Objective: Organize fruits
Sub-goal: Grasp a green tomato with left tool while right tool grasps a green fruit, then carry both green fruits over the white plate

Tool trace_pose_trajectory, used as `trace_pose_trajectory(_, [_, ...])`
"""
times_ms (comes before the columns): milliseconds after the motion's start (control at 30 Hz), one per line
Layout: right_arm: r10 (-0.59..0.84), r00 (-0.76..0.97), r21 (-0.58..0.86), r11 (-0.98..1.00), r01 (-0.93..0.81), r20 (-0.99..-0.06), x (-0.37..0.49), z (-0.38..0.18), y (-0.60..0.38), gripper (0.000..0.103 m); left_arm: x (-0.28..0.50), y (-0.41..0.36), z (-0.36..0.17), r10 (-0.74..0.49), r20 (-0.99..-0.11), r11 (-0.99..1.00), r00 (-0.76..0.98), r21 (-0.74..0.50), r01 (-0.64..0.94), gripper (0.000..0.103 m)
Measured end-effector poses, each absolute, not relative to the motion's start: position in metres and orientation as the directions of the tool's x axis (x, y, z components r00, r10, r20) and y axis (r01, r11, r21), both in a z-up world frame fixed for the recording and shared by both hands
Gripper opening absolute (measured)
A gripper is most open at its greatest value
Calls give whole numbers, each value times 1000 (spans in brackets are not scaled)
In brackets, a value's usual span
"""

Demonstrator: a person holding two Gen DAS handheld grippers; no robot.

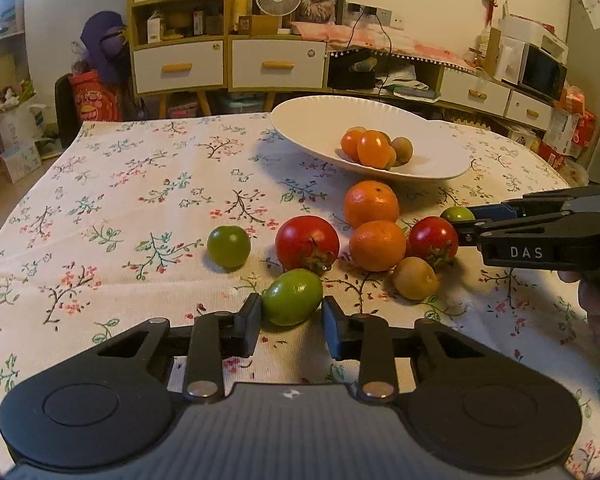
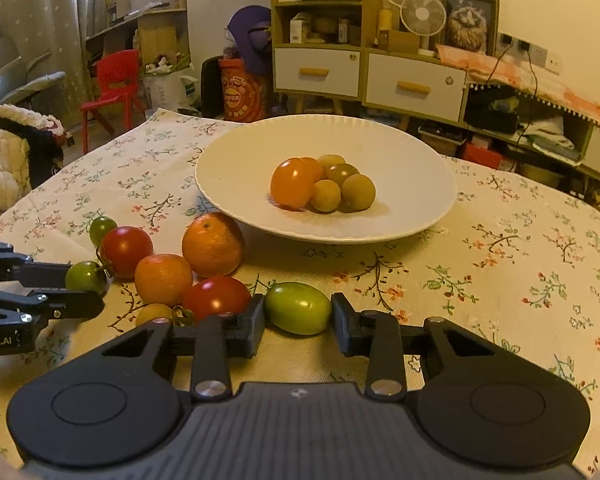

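Observation:
My left gripper [image 1: 291, 305] is shut on an oval green tomato [image 1: 292, 294] that rests on the flowered tablecloth, with a pad against each side. My right gripper [image 2: 298, 307] is shut the same way on another green tomato [image 2: 298, 309]. Each gripper also shows from the side in the other view: right gripper [image 1: 466, 222], left gripper [image 2: 84, 286]. Between them lie two oranges [image 1: 371, 204] [image 1: 377, 245], two red tomatoes [image 1: 307, 243] [image 1: 433, 237] and a yellow-brown fruit [image 1: 415, 278]. A third green tomato [image 1: 228, 246] lies loose to the left.
A wide white plate [image 2: 228, 168] stands behind the pile and holds orange tomatoes [image 2: 293, 184] and small yellow-brown fruits [image 2: 358, 193]. A person's hand [image 1: 596, 304] grips the right tool. Shelves, drawers and a red chair [image 2: 112, 84] stand beyond the table.

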State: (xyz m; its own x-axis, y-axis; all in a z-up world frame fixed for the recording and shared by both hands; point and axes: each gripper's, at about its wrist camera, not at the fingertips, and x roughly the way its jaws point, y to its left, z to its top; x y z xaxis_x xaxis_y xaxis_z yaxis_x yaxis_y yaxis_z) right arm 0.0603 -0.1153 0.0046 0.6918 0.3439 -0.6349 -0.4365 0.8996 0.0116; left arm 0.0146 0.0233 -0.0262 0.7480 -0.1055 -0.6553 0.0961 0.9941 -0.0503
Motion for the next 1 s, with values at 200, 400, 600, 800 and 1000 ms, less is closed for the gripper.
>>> trace_pose_trajectory(200, [344,673,38,904,-426,-654,59,9,-113,32,12,24,-22,-125,-678,992,725,-85,92,35])
trace_pose_trajectory(400, [331,652,31,904,-427,-682,56,11,-108,32,11,22,-18,-152,-704,988,693,-110,105,35])
trace_pose_trajectory(600, [327,640,39,906,-421,-695,52,17,-106,32,8,16,-10,-180,-708,984,683,-125,130,35])
trace_pose_trajectory(800, [342,633,64,906,-419,-695,48,24,-106,32,10,15,-3,-193,-708,981,679,-147,126,35])
trace_pose_trajectory(1000, [356,632,77,902,-425,-688,45,31,-103,32,13,10,7,-206,-700,978,684,-167,124,35])
